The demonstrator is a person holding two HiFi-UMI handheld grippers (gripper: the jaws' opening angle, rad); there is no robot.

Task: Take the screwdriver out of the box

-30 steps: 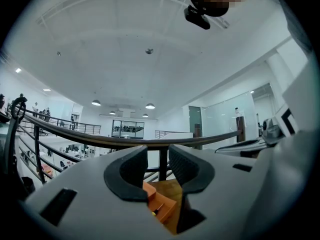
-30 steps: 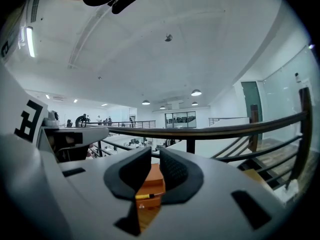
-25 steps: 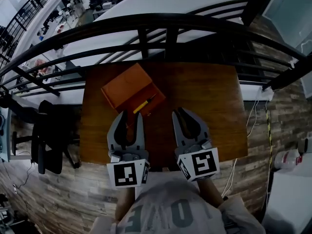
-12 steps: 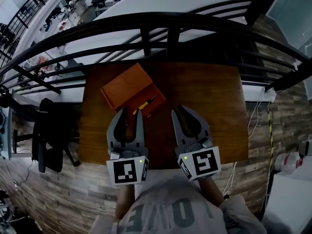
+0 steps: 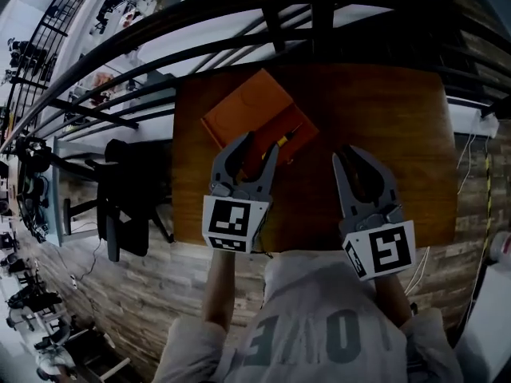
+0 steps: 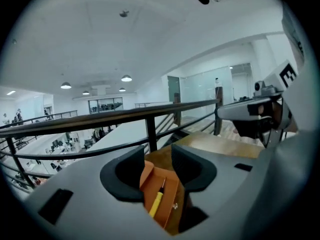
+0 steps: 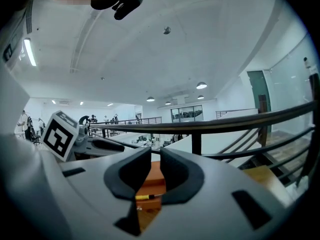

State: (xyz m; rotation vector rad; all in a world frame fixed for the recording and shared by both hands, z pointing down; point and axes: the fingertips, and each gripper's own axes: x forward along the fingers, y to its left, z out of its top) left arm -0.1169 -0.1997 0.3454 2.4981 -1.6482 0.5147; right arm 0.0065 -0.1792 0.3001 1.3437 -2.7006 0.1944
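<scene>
An orange box [image 5: 254,114] lies open on the wooden table [image 5: 383,110], lid tilted back to the left. Inside it lies the yellow-handled screwdriver [image 5: 281,140]. My left gripper [image 5: 259,142] is open and hovers over the box's near side, its jaws on either side of the tray, holding nothing. In the left gripper view the screwdriver [image 6: 156,204] shows in the box [image 6: 169,186] between the jaws. My right gripper [image 5: 349,154] hangs to the right of the box, open by a narrow gap and empty. Its view shows the box [image 7: 150,179] and screwdriver [image 7: 145,197] beyond the gap.
A black metal railing [image 5: 239,14] runs along the table's far edge, with a drop to a lower floor behind it. A dark chair [image 5: 120,190] stands left of the table. The right half of the tabletop is bare wood.
My left gripper has moved forward from in front of the box to over its near side. The right gripper has kept its place beside it. The head view has shifted.
</scene>
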